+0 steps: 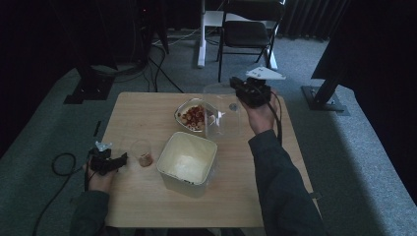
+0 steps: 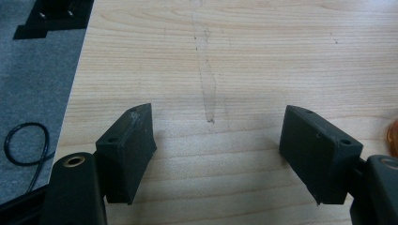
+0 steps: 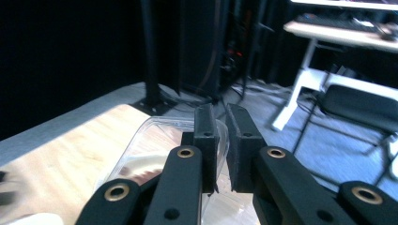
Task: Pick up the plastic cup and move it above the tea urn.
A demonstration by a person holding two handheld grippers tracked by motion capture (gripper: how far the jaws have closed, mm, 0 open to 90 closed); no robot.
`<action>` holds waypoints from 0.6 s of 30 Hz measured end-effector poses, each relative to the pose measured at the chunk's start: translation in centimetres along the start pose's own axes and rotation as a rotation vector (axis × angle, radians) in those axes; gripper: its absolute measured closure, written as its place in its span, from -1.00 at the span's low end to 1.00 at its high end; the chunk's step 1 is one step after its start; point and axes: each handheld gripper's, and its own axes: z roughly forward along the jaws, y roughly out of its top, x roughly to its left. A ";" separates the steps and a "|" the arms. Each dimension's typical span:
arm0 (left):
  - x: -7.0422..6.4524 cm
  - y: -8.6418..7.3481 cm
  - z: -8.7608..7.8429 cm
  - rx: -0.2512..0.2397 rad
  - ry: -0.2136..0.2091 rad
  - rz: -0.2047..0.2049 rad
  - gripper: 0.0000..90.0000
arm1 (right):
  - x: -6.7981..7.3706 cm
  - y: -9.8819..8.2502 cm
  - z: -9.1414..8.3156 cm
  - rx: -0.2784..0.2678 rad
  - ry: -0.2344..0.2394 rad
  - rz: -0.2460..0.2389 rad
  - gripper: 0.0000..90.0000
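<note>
Lid (image 3: 155, 145) — clear, faint — pinched in right gripper (image 3: 222, 136), edges cropped.

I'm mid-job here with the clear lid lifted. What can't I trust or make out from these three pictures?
- Clear plastic lid: right gripper view, its near part is hidden behind the right hand-held gripper, so the grip point is covered.
- Small clear cup: high view, the brownish contents are too small and dim to identify.
- Round bowl of red and pale food: high view, partly veiled by the lid.
- Orange thing: left gripper view, cut off by the right edge.
</note>
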 end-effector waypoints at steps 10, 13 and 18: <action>0.0 0.0 0.0 0.001 -0.001 -0.001 -0.40 | 6.2 0.5 0.6 -0.038 0.151 -0.026 0.86; 0.0 0.0 0.0 0.001 -0.002 0.000 -0.40 | 7.8 -0.1 1.2 -0.028 0.168 -0.062 0.79; 0.0 0.0 0.0 0.001 -0.002 -0.001 -0.40 | 8.4 -1.1 1.8 -0.029 0.217 -0.071 0.13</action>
